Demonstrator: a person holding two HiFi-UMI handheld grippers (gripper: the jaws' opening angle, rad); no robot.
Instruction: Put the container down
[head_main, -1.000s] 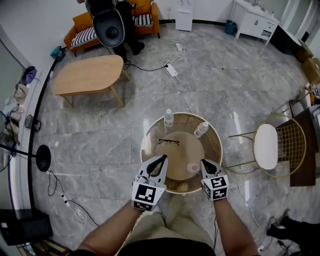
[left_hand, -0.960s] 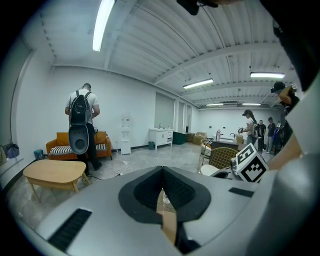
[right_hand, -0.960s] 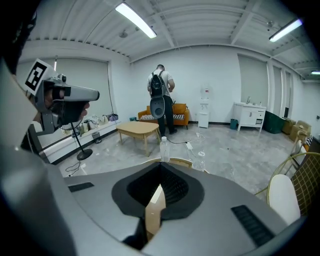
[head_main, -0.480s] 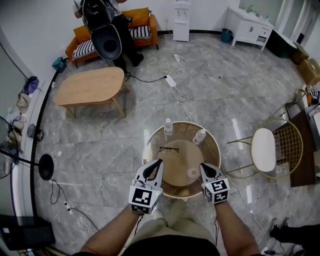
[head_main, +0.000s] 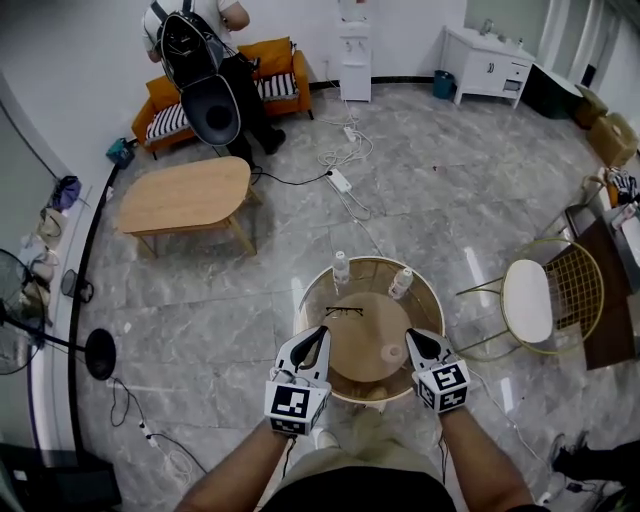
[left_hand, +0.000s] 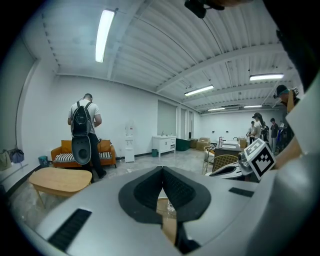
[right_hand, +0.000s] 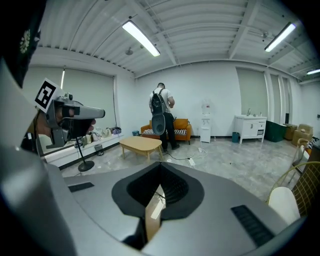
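Observation:
A small pale round container (head_main: 388, 352) stands on the wooden disc of the round glass table (head_main: 308, 300), near its front right. My left gripper (head_main: 322, 332) hangs over the table's front left edge, its jaws together at the tips with nothing between them (left_hand: 161, 169). Just right of the container, my right gripper (head_main: 410, 335) is shut and empty too (right_hand: 161, 165). Neither gripper touches the container. A pair of glasses (head_main: 343, 311) lies on the disc. Two clear bottles (head_main: 341, 268) (head_main: 402, 283) stand at the far rim.
A gold wire chair with a white seat (head_main: 528, 293) stands right of the table. A wooden coffee table (head_main: 185, 193) is at the far left, with a person wearing a backpack (head_main: 200, 60) by an orange sofa. A power strip and cables (head_main: 340, 180) lie on the floor.
Both grippers have risen from the table, still shut and empty. The view has pulled back, so the table looks smaller. The container stays on the disc.

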